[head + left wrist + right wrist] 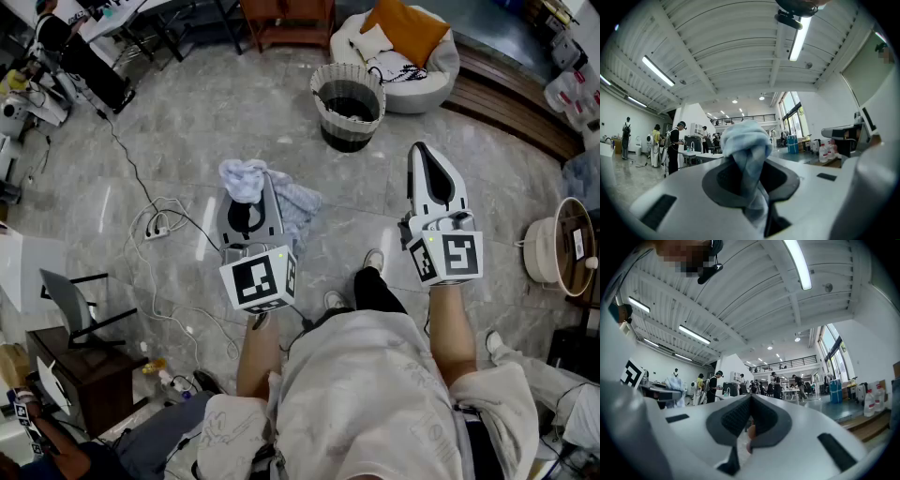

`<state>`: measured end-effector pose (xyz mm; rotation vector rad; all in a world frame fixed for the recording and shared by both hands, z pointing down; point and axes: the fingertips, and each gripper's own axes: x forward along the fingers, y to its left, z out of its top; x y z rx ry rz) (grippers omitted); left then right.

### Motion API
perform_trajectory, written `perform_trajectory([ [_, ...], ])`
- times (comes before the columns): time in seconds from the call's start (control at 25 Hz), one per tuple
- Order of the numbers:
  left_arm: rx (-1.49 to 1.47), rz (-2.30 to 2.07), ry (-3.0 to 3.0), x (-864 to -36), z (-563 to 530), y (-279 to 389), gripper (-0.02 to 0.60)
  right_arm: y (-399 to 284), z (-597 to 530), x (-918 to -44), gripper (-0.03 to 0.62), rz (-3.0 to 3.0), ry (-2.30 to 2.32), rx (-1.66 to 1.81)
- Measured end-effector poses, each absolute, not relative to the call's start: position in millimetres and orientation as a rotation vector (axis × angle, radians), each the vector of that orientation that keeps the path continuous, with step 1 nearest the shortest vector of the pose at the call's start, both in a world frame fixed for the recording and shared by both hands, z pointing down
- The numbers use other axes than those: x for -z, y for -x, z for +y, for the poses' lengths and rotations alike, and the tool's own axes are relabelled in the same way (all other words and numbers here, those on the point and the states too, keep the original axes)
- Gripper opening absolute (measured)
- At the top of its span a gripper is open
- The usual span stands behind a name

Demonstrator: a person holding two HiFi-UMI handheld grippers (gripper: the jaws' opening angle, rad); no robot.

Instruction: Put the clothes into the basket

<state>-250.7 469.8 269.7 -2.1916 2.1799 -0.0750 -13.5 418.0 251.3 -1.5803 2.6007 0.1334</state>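
Note:
In the head view my left gripper [248, 199] is shut on a light blue and white cloth [244, 176]. Part of the cloth bunches above the jaws and the rest hangs to the right over the grey floor. The left gripper view shows the same cloth [746, 147] pinched between the dark pads of the left gripper [752, 180]. My right gripper [424, 155] is held out level, shut, with nothing in it; its pads meet in the right gripper view [751, 420]. A woven grey and white basket [348, 82] stands on the floor ahead, between the two grippers and farther away.
A white beanbag seat [431, 80] with an orange cushion [405, 28] sits behind the basket. Cables and a power strip [155, 230] lie on the floor at the left. A round stool [548, 251] stands at the right, and a chair [75, 300] at the lower left.

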Motion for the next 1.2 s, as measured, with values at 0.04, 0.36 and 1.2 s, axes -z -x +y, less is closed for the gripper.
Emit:
perform_trajectory([
  [0.04,0.075,2.182,2.189,-270,468,249,0.081,12,416,-252,-0.012,2.604,1.583,-0.133],
  [0.36,0.069,2.164,2.199,-269,451,225,0.081,-7,401,-257,-0.012,2.617,1.592,-0.128],
  [1.2,0.088,2.098,2.222,-260,331,140,0.081,-83,290,-277,-0.012,2.590,1.612,-0.079],
])
